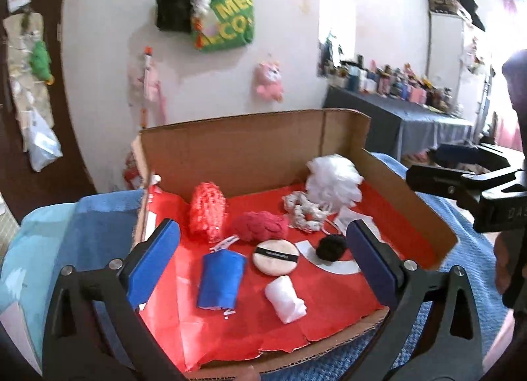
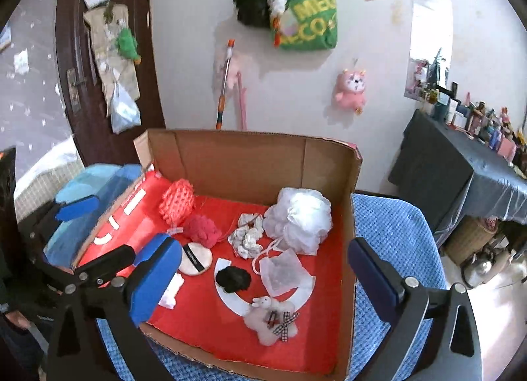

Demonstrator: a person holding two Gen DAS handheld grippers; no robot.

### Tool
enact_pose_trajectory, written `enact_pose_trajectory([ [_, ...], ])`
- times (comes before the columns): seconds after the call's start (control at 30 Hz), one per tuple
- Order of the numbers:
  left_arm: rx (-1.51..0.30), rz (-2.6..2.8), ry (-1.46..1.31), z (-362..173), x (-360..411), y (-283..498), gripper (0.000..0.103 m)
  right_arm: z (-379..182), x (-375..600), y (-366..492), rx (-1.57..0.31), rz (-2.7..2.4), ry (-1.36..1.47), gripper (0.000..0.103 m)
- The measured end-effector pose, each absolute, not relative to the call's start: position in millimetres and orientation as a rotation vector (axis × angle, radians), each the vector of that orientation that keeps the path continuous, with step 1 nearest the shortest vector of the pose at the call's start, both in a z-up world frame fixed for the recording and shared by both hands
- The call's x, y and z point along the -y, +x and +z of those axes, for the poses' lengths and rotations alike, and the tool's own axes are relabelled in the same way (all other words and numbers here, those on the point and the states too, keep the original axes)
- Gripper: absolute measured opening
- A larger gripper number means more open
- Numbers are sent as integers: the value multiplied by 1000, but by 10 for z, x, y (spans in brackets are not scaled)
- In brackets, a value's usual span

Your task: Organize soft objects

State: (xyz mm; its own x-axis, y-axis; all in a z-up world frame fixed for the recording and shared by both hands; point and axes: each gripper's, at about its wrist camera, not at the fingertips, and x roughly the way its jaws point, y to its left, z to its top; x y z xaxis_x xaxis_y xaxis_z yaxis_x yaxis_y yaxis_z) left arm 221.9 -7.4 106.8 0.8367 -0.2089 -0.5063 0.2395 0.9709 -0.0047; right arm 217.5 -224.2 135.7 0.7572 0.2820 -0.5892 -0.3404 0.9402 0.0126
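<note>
A cardboard box (image 1: 250,150) lined in red holds the soft objects. In the left wrist view lie a blue roll (image 1: 220,282), a white roll (image 1: 286,298), a round powder puff (image 1: 276,257), a black pom (image 1: 331,247), a red knit piece (image 1: 260,225), a coral mesh sponge (image 1: 208,211), a patterned scrunchie (image 1: 304,213) and a white loofah (image 1: 334,185). My left gripper (image 1: 263,260) is open and empty above the box's near half. My right gripper (image 2: 263,277) is open and empty above the box; a small plush sheep (image 2: 271,316) and a sheer pouch (image 2: 283,270) lie below it.
The box (image 2: 349,249) sits on a blue blanket (image 2: 392,239). Light blue folded cloth (image 2: 89,183) lies left of the box. A dark table (image 2: 461,176) crowded with bottles stands at the right. Bags (image 2: 306,15) and a pink plush (image 2: 350,91) hang on the wall.
</note>
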Motion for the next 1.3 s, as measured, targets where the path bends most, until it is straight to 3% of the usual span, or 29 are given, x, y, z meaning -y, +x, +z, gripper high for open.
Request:
enact_pose_trajectory([
  [0.23, -433, -113, 48, 832, 58, 2045, 103, 1101, 2366, 2095, -580, 294, -17, 103],
  [0.57, -438, -77, 46, 564, 42, 2078, 103, 571, 2193, 1988, -540, 238, -107, 103],
  [1.3, -513, -70, 39, 294, 50, 2202, 103, 414, 2196, 1946, -532, 198, -136, 103],
])
